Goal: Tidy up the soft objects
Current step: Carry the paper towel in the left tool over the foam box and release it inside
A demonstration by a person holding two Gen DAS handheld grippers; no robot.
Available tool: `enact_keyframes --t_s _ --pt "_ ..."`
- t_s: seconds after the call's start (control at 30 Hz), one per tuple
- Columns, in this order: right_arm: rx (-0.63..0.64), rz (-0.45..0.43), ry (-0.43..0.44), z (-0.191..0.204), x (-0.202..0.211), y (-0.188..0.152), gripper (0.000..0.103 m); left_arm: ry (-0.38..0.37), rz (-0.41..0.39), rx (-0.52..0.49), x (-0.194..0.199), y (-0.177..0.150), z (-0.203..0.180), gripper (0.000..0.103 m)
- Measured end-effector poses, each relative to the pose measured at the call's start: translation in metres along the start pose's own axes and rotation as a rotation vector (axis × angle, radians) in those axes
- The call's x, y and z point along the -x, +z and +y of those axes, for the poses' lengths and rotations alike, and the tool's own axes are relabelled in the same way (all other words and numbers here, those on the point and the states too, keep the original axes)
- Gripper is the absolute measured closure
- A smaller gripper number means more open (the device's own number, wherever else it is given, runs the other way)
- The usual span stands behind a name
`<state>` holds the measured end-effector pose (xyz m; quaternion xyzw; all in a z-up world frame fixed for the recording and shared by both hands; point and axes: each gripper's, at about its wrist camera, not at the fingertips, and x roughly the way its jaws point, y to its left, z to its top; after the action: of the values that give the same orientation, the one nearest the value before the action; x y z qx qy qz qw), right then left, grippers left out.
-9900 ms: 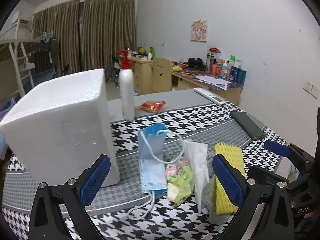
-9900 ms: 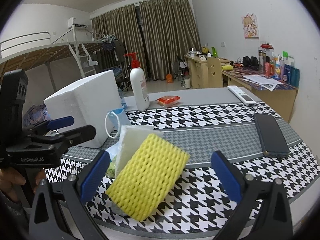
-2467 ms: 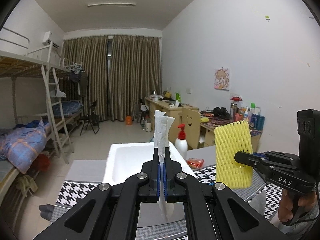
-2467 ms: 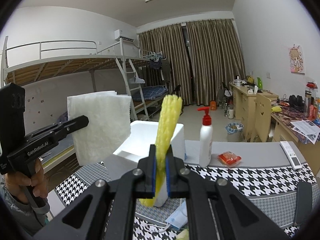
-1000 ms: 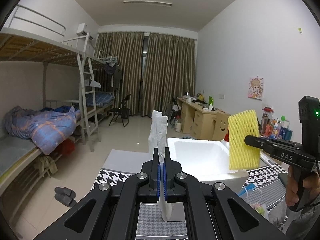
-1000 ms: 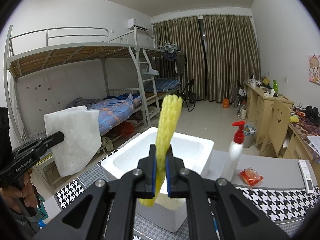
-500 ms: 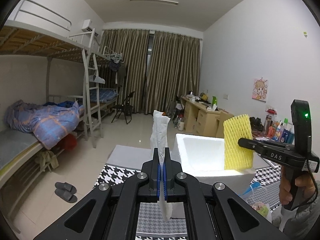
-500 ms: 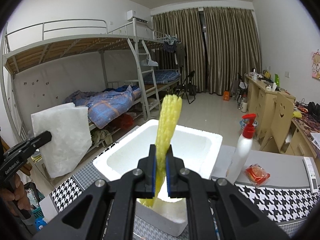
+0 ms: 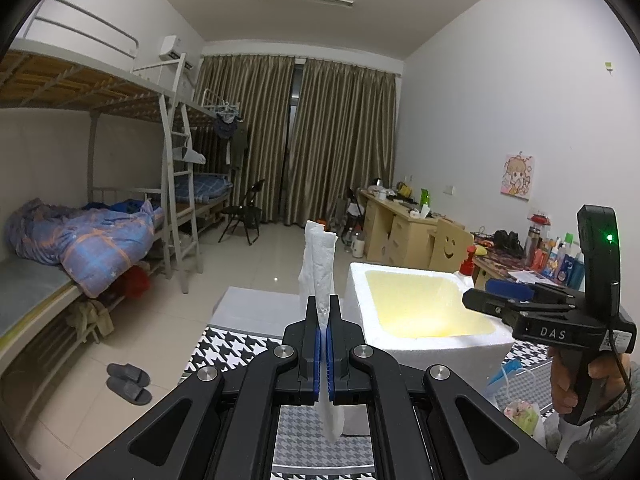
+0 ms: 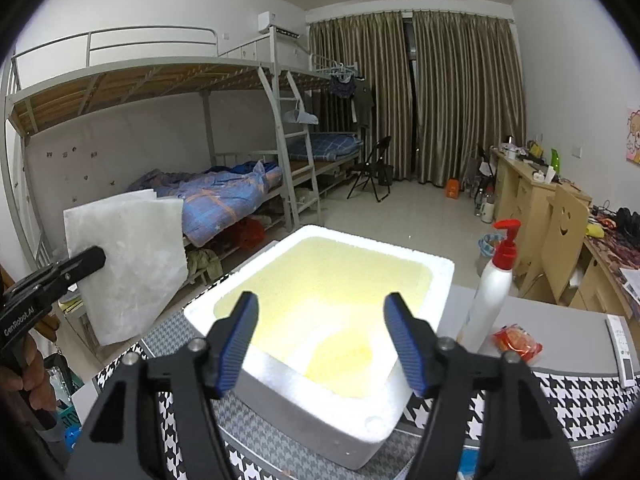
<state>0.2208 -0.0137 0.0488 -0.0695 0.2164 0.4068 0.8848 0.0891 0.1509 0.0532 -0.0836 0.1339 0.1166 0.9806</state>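
Two things differ from half a second ago: your right gripper has just been opening, jaws now spread with nothing between them, and the yellow foam net lies inside the white foam box at 12 o'clock. Your left gripper pinches the white foam sheet upright, at the box's 9 o'clock.

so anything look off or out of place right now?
Nothing damaged or spilled. The white foam box glows yellow inside, apparently from the yellow foam net lying in it. The right gripper, whose jaws have just been opening, stands open and empty above it; the left gripper pinches a white foam sheet.
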Motion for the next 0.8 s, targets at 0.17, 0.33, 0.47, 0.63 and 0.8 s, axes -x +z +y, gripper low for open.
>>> enact_keyframes --t_s 0.17,0.33,0.47,0.63,0.8 --pt "-0.01 -0.018 0.004 -0.003 0.005 0.003 0.02 -0.004 -0.012 -0.016 0.001 0.006 -0.003 0.101" --pt "0.0 -0.03 -0.025 -0.004 0.01 0.003 0.007 -0.011 -0.027 -0.032 0.0 0.013 -0.008 0.101" --pt "-0.012 -0.047 -0.034 -0.008 0.016 0.003 0.003 -0.024 -0.029 -0.052 -0.002 0.017 -0.013 0.101" --pt "-0.021 -0.05 -0.035 -0.012 0.023 0.0 0.003 -0.046 -0.037 -0.075 -0.004 0.023 -0.021 0.101" --pt "-0.012 -0.056 -0.045 -0.013 0.031 0.0 0.003 -0.073 -0.047 -0.094 -0.006 0.03 -0.03 0.101"
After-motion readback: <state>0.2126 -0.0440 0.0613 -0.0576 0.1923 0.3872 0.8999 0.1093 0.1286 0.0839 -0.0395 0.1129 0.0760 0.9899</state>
